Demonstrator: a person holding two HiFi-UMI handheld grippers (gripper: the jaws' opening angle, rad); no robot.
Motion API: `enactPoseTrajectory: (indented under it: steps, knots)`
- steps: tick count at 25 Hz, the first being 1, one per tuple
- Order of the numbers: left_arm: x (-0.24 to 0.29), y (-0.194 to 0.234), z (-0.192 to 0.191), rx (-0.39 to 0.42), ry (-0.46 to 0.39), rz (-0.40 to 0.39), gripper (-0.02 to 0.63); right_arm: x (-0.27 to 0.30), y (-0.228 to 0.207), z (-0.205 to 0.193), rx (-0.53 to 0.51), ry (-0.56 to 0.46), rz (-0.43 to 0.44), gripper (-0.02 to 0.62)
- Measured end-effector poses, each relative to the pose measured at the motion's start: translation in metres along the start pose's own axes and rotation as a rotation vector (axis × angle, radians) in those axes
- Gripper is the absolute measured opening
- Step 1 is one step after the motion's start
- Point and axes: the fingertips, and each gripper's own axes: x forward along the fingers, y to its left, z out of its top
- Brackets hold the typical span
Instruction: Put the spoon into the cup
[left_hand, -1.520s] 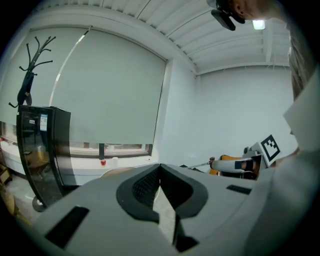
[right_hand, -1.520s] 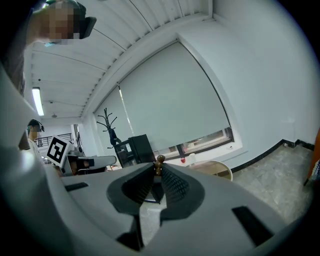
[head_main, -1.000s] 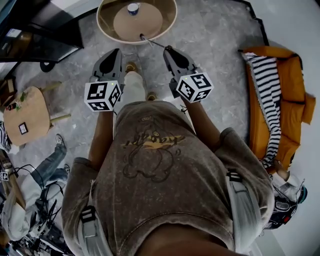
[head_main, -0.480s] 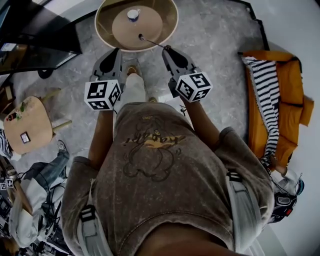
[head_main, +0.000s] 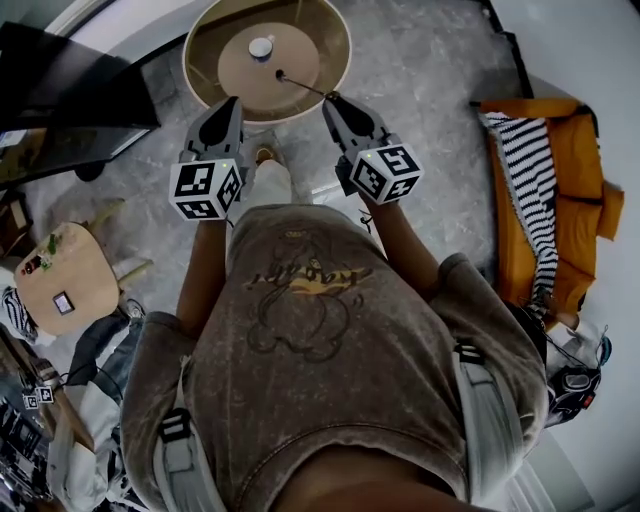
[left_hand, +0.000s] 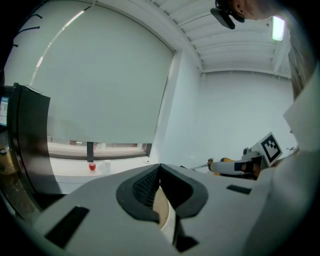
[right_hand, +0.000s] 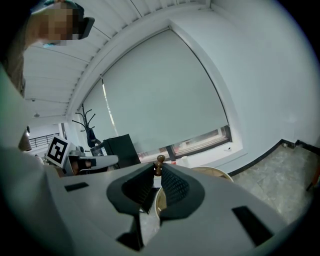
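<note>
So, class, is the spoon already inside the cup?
No, the spoon is clamped in the right gripper, well apart from the cup.

Person wearing washed grey-brown T-shirt (head_main: 330, 400), faded cartoon print (head_main: 305, 290) across chest; pale straps (head_main: 488, 410) with black buckles (head_main: 466, 352) crossing shoulders. Left gripper (head_main: 230, 102), right gripper (head_main: 335, 100) carrying black-white marker cubes (head_main: 205, 190).

My left gripper (left_hand: 160, 172) has its jaws together, nothing between. Small red thing (left_hand: 92, 166) just below the window blind (left_hand: 100, 90). Right gripper (left_hand: 212, 163) right of the blind, spoon (left_hand: 200, 166) poking out.
</note>
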Motion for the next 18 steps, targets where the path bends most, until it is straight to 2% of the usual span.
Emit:
enactPoseTrajectory:
  steps: [9,18]
  knots:
    - [0.043,0.049,0.021,0.013,0.017,-0.055,0.018,0.057,-0.012,0.018,0.009,-0.016,-0.05,0.057]
    - [0.068,0.077,0.035,0.023,0.031,-0.087,0.018,0.087,-0.021,0.033,0.016,-0.035,-0.089,0.058]
